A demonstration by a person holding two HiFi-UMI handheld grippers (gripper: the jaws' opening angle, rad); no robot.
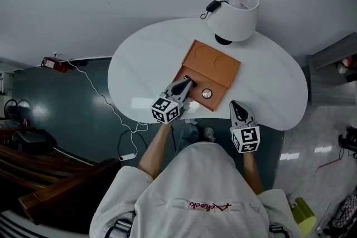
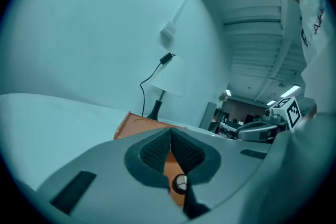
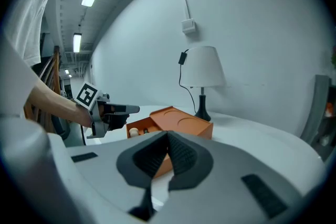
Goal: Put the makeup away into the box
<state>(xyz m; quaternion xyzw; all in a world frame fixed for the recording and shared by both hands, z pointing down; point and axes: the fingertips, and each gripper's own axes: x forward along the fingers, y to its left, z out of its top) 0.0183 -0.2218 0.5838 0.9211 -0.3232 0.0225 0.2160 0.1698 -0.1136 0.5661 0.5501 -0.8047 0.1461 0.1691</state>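
The orange box sits on the white bench, turned at an angle. Its drawer is pulled out towards the bench's near edge. A round makeup pot lies in the right half of the drawer, clear of the drawer's walls. The box lid is flat, with two shallow round recesses, and nothing stands on it.

The left tool is clenched, its ribbed pads pressed together with nothing between them. In the head view its tips are over the drawer's left end, to the left of the pot. I cannot tell whether they touch the drawer.

The right tool is also clenched and empty. It hangs over the bench's near edge, to the right of the box and apart from it, pointing towards the box's right corner.

A white table lamp stands just behind the box near the bench's far edge, with the wall close behind it. Bare bench stretches to the left of the box, and a wider stretch lies to its right. A white cable hangs by the bench's left edge down to the dark floor.
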